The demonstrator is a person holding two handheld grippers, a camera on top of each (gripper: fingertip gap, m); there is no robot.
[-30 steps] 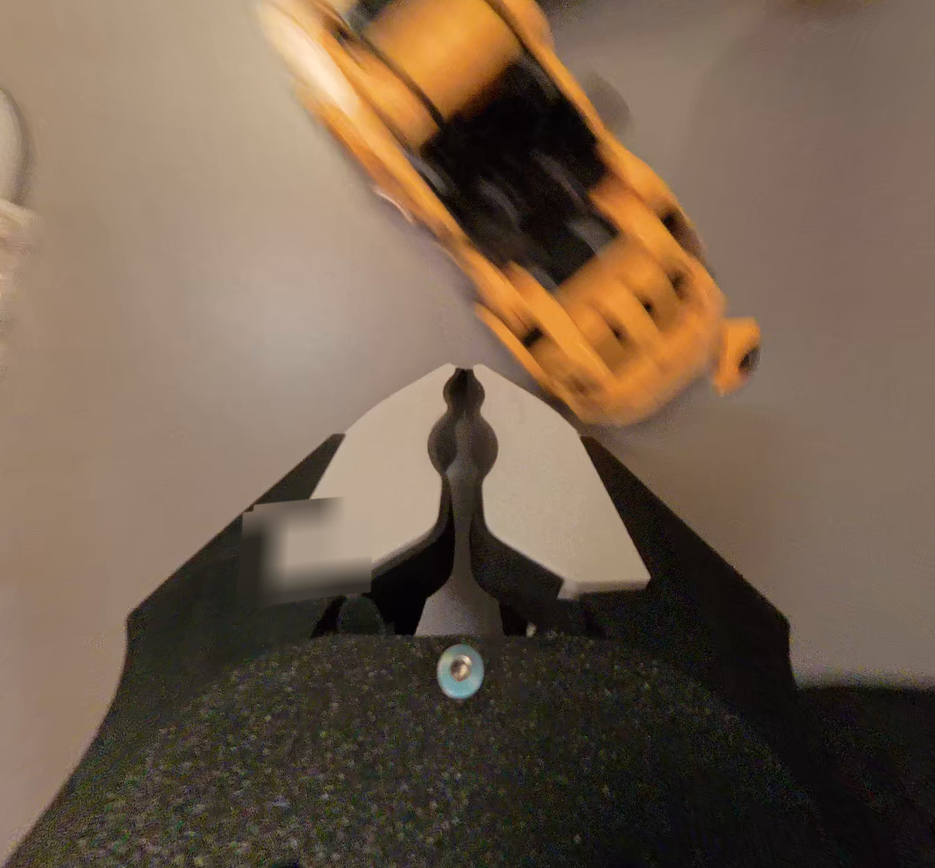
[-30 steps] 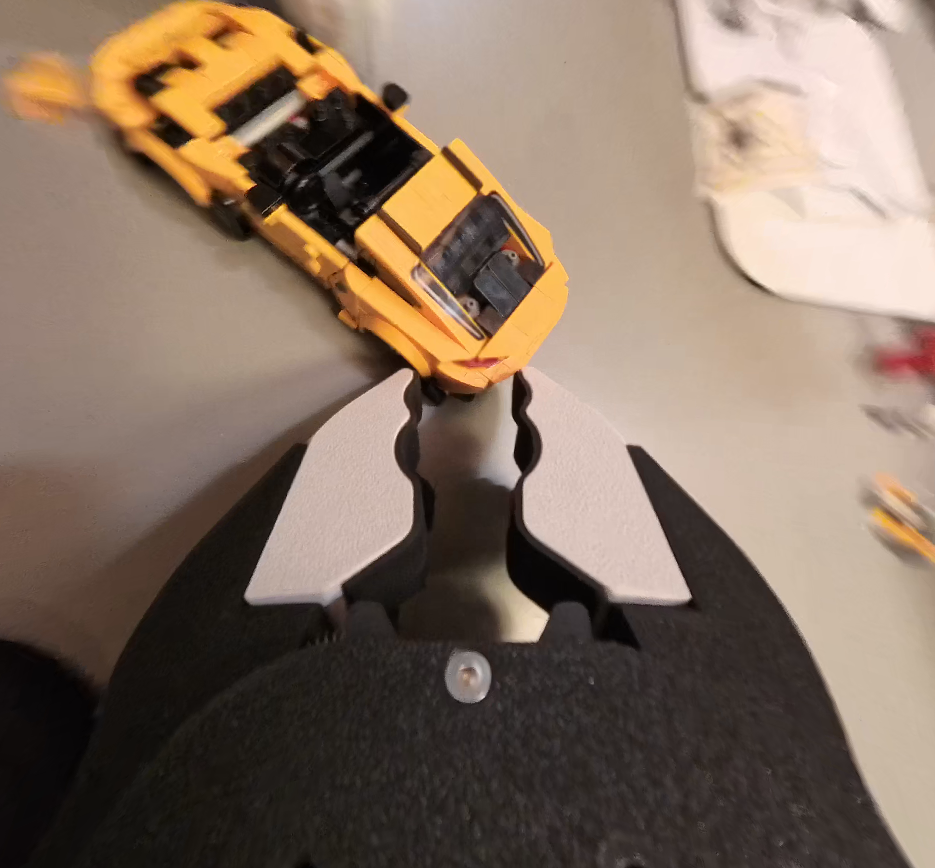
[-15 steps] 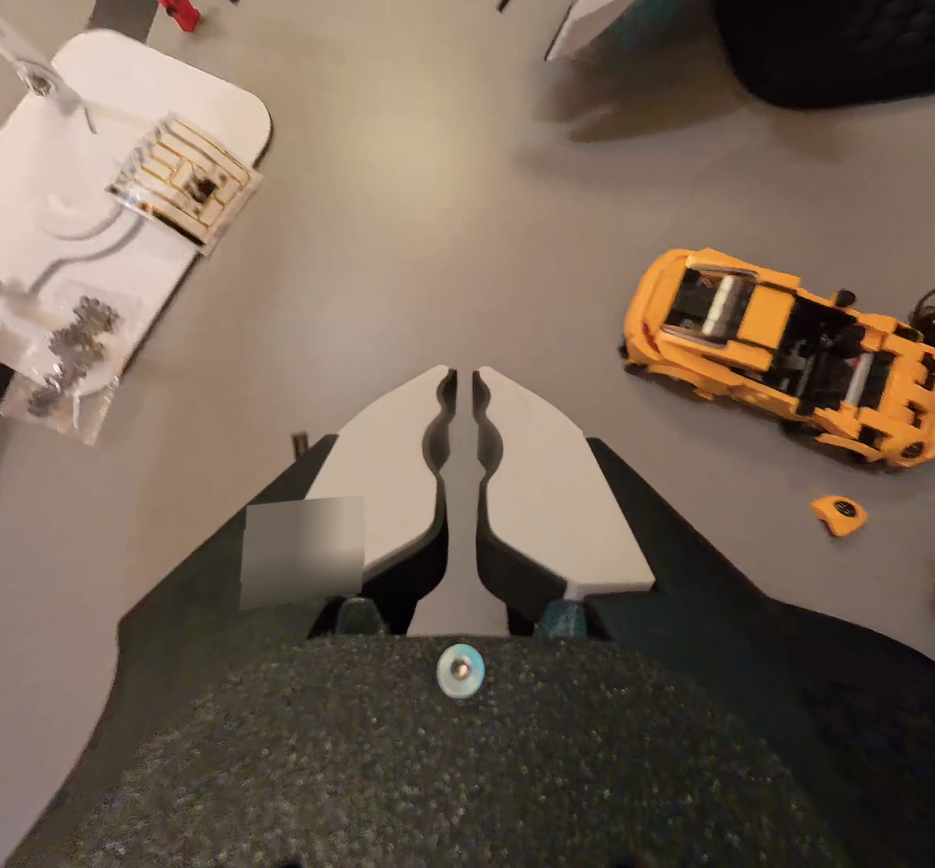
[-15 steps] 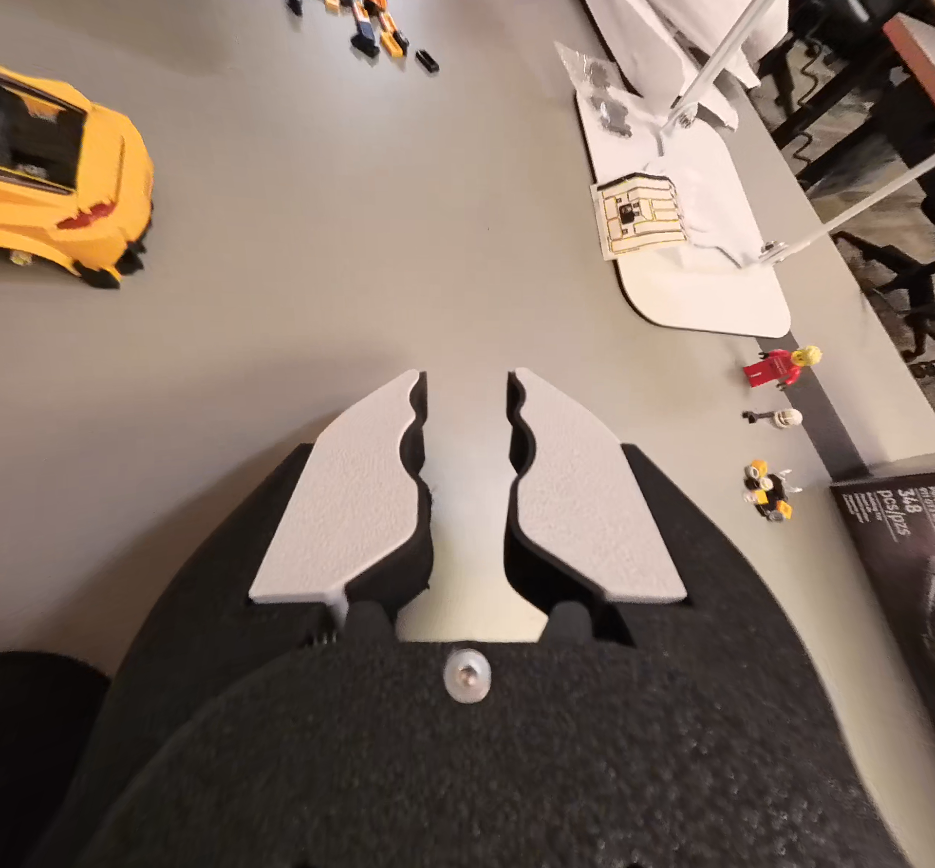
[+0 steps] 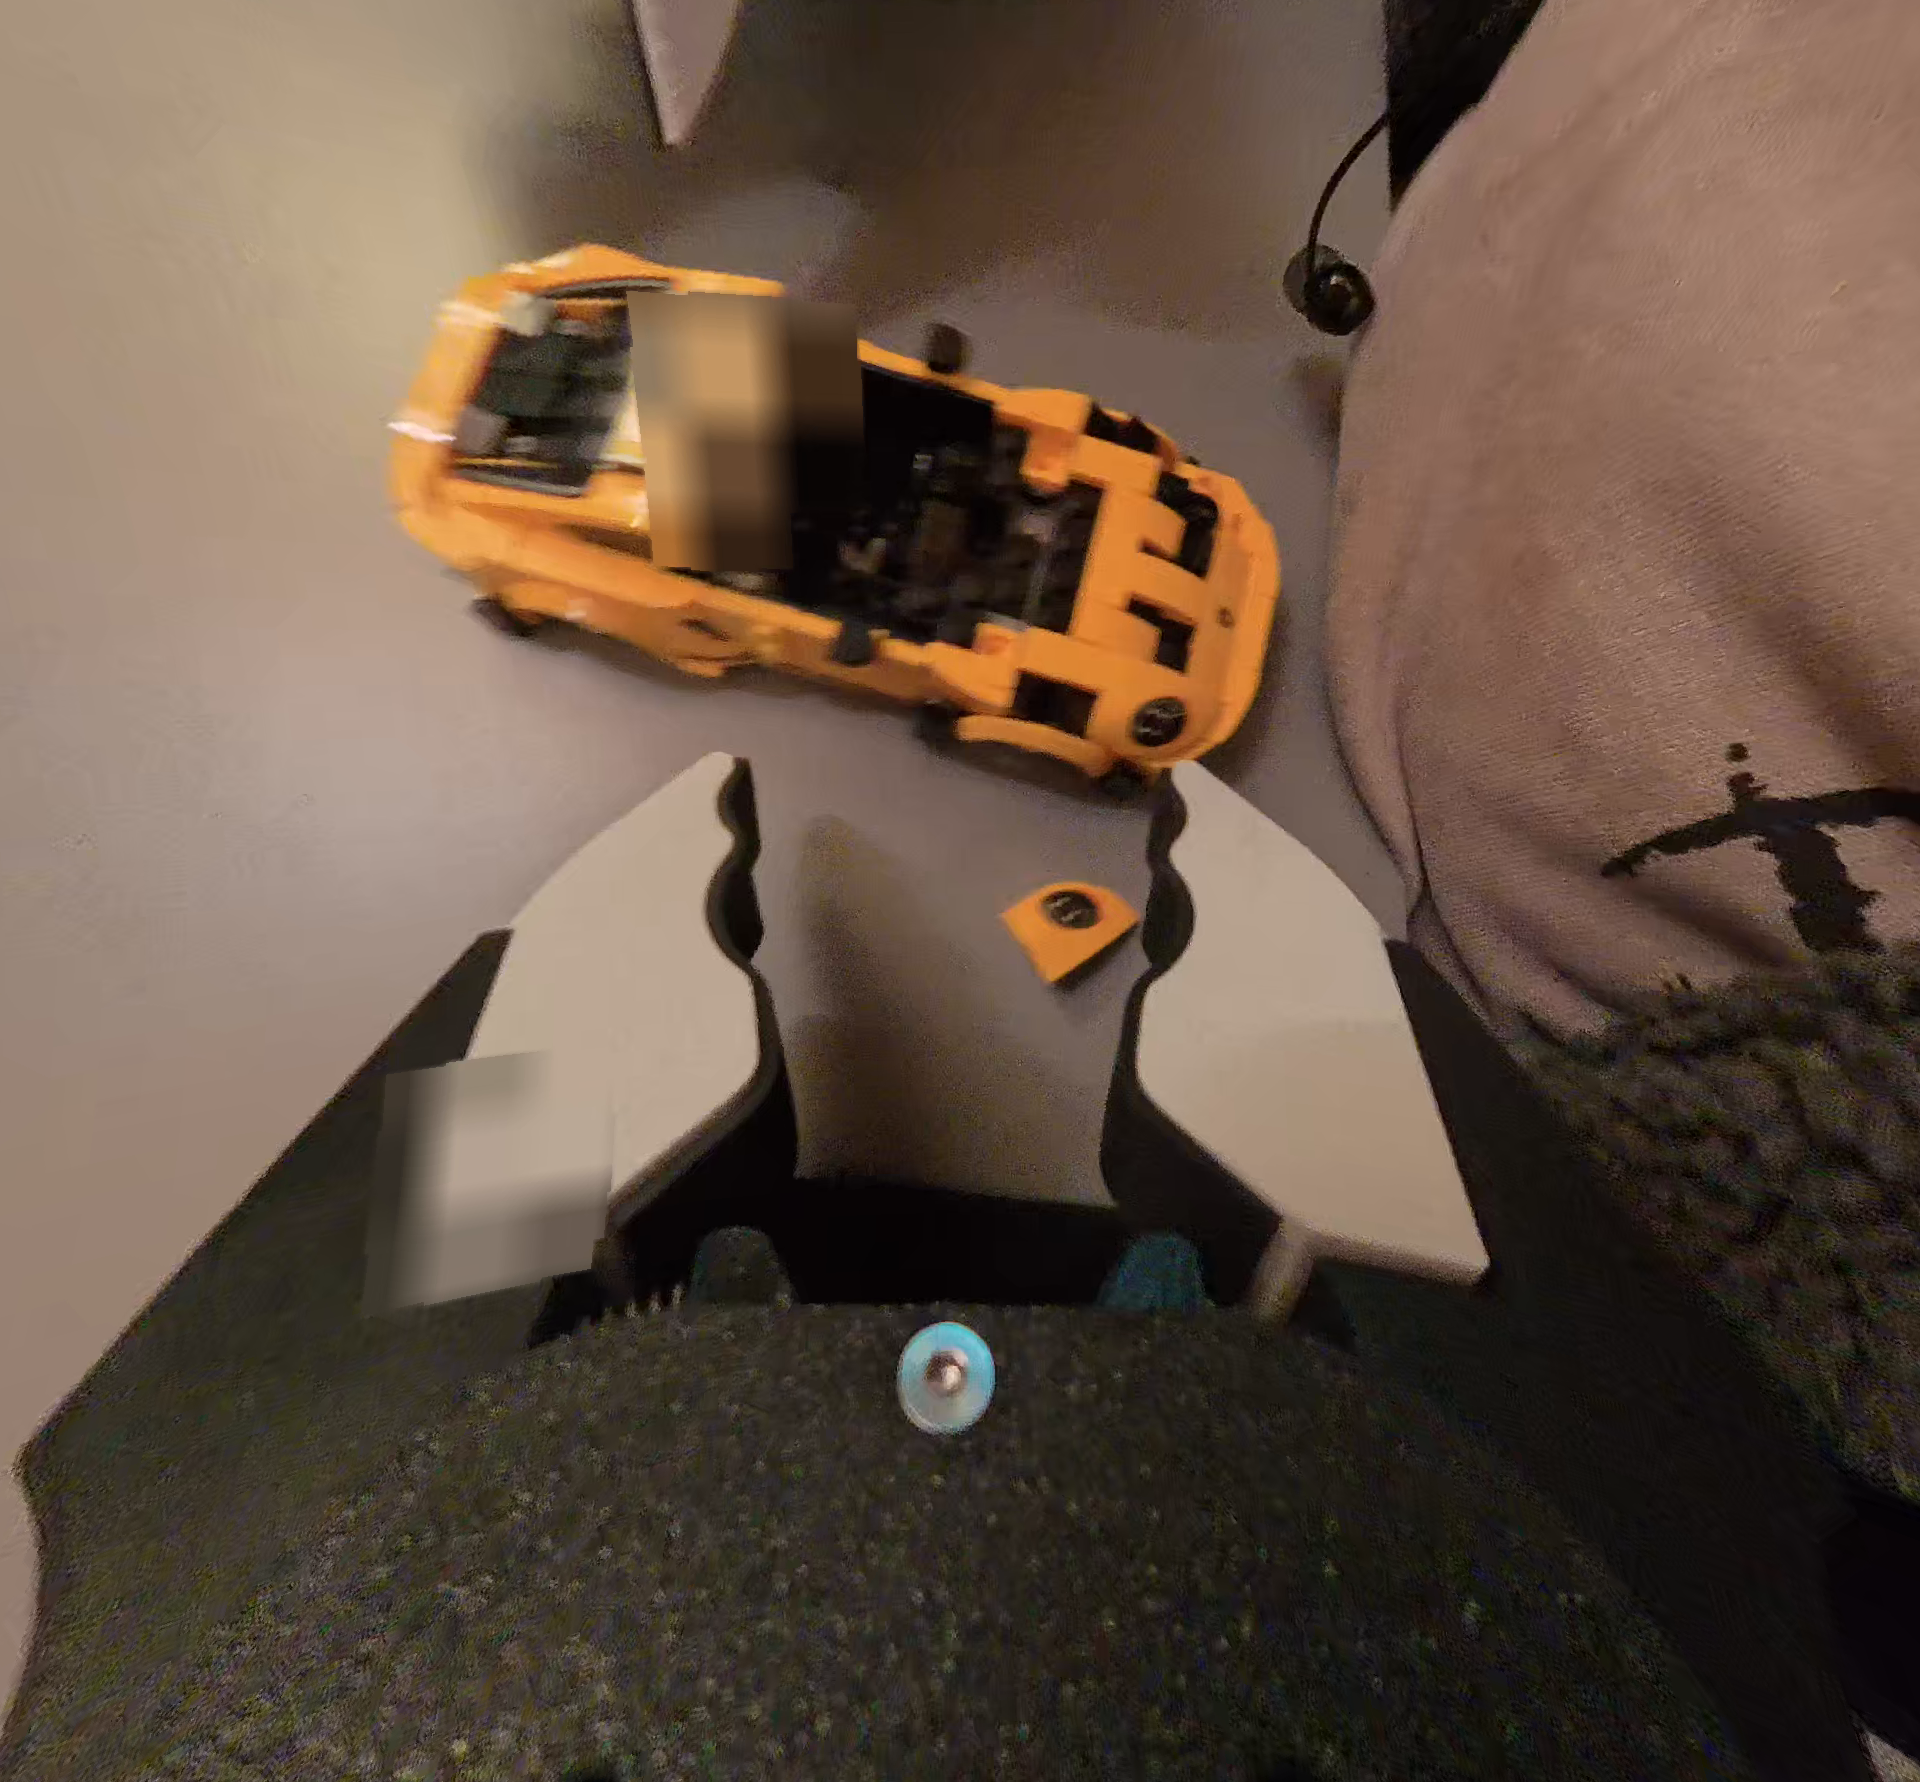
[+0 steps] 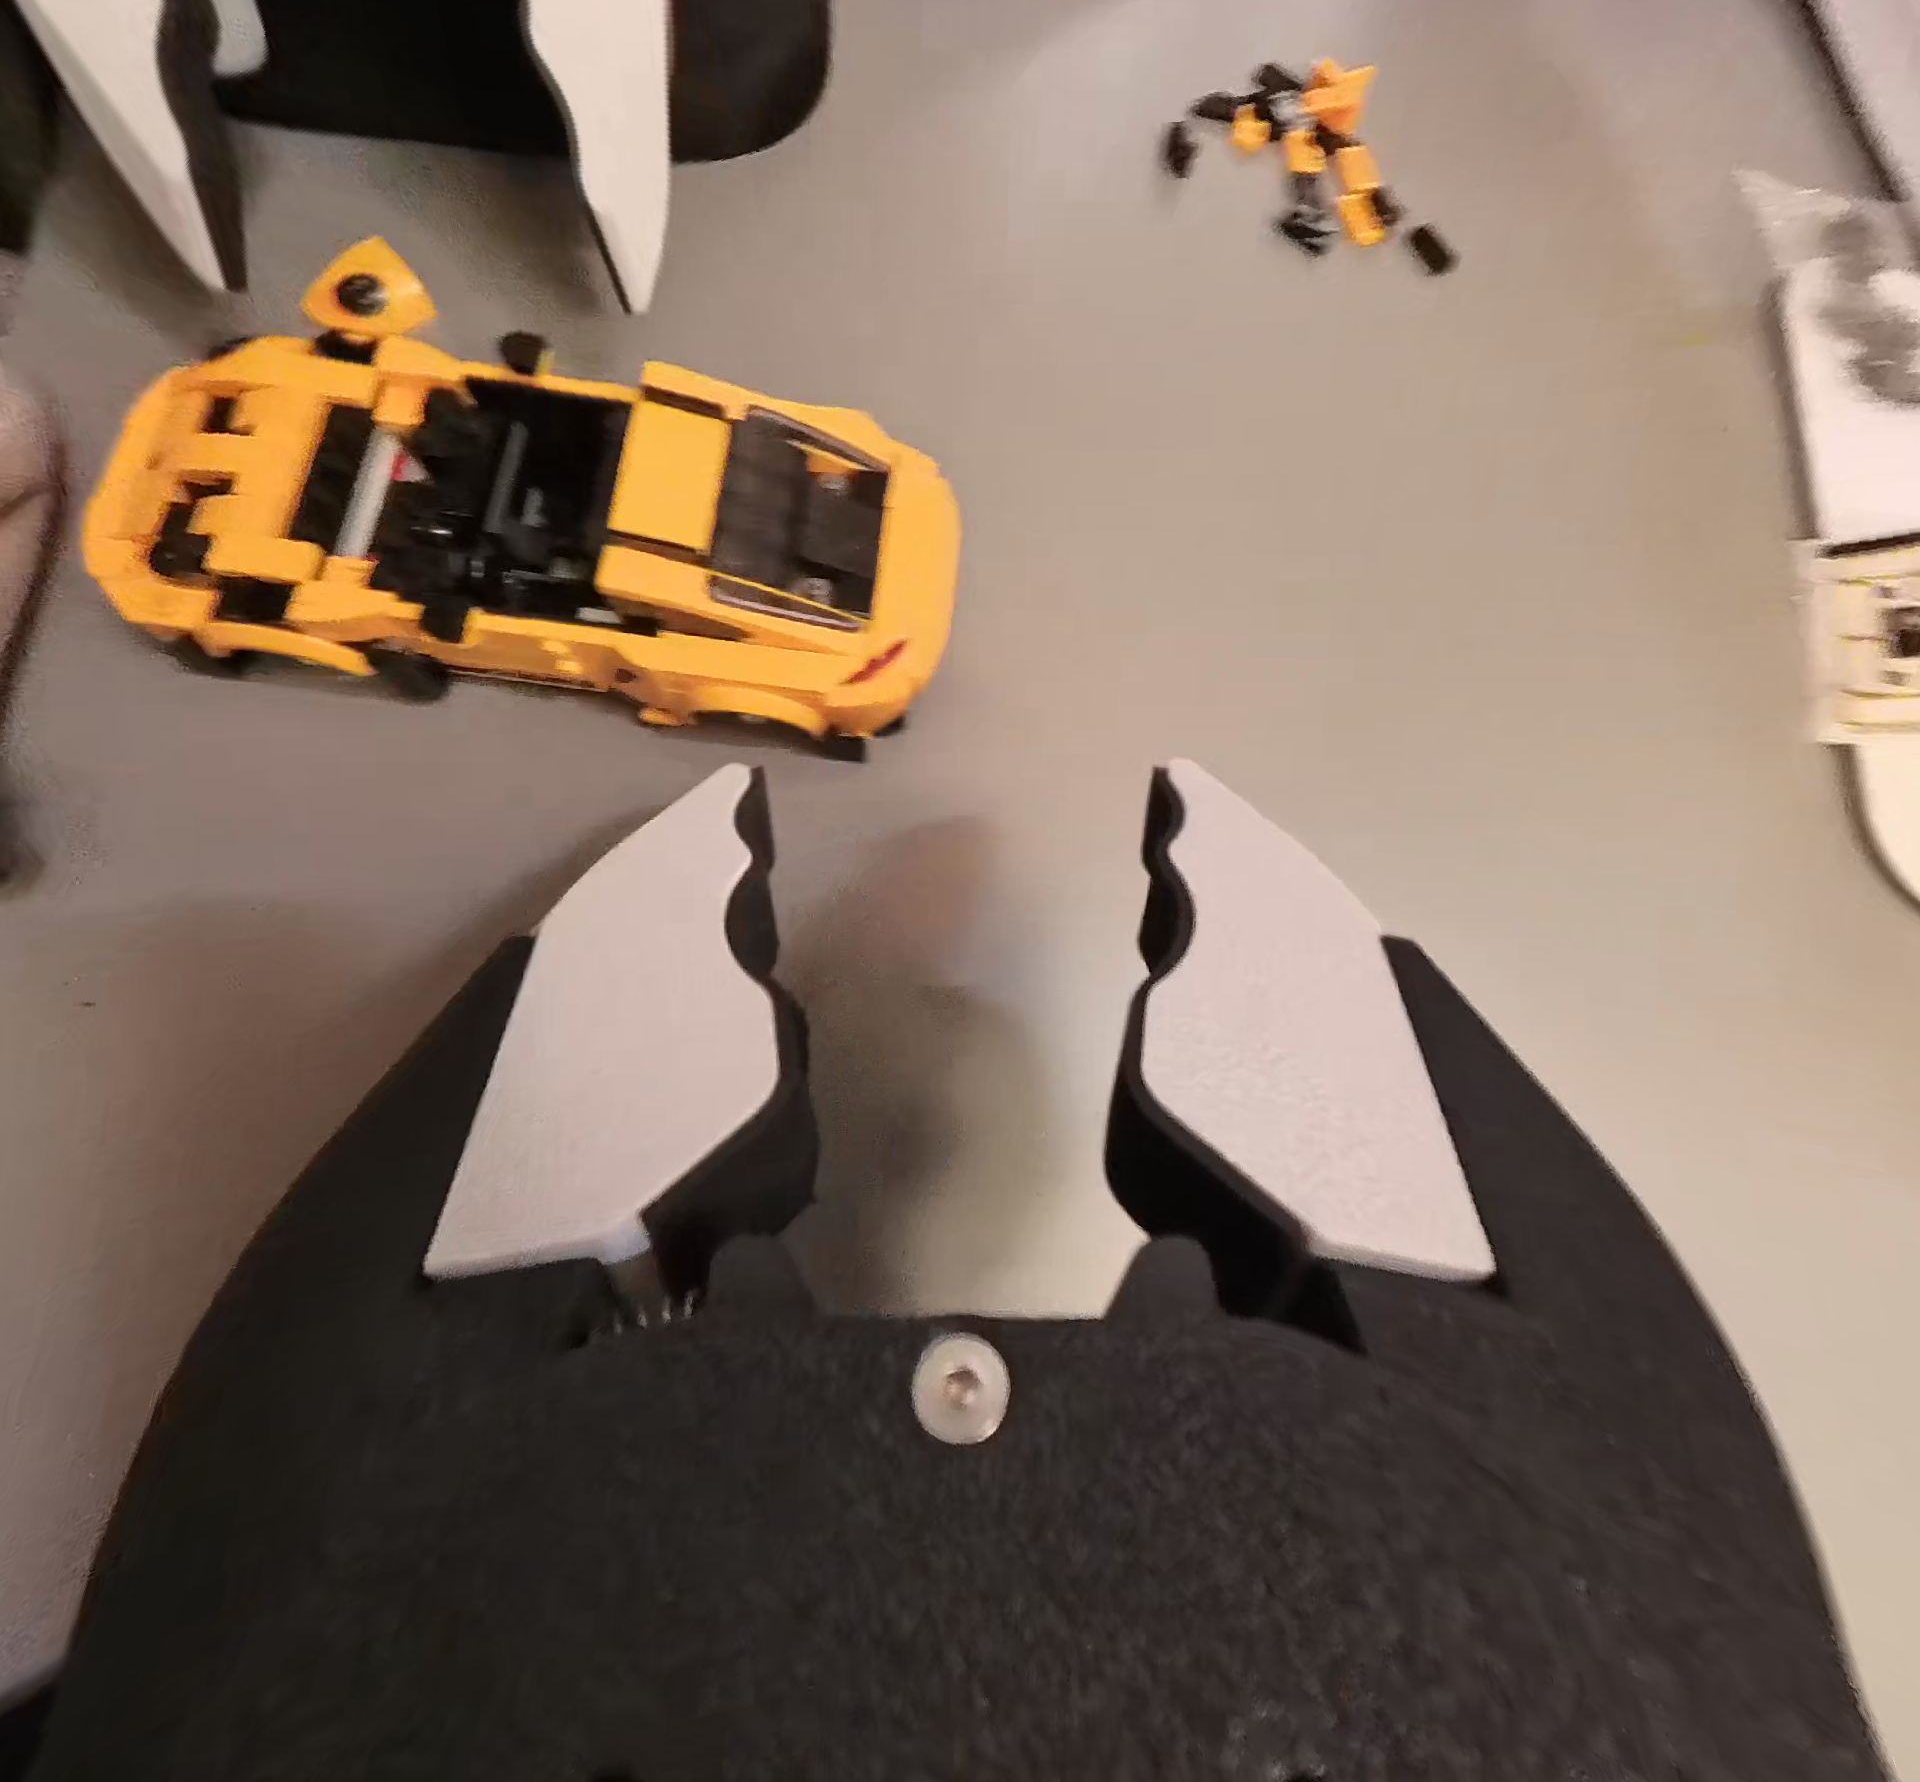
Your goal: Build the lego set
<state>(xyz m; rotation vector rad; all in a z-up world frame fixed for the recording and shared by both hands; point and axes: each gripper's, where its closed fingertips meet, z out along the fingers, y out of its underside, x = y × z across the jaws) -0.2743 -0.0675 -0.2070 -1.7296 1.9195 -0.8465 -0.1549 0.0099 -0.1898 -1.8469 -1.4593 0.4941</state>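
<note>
Now, with left gripper (image 5: 951, 776) spread wide around the loose orange piece (image 5: 1070, 920) just beside the yellow car (image 5: 831, 527) on the table, lower squarely; pinch gently; right gripper (image 6: 956, 776) likewise spread, empty.

Grey matte desk (image 6: 1299, 506) fills both views, smooth, soft shadows pooling on it. Warm indoor light, dimmer in left wrist view (brownish cast). Toward desk's right edge, white rounded board (image 6: 1870, 485) with papers and clear bag on it, blurred. No walls, floor or windows visible.
</note>
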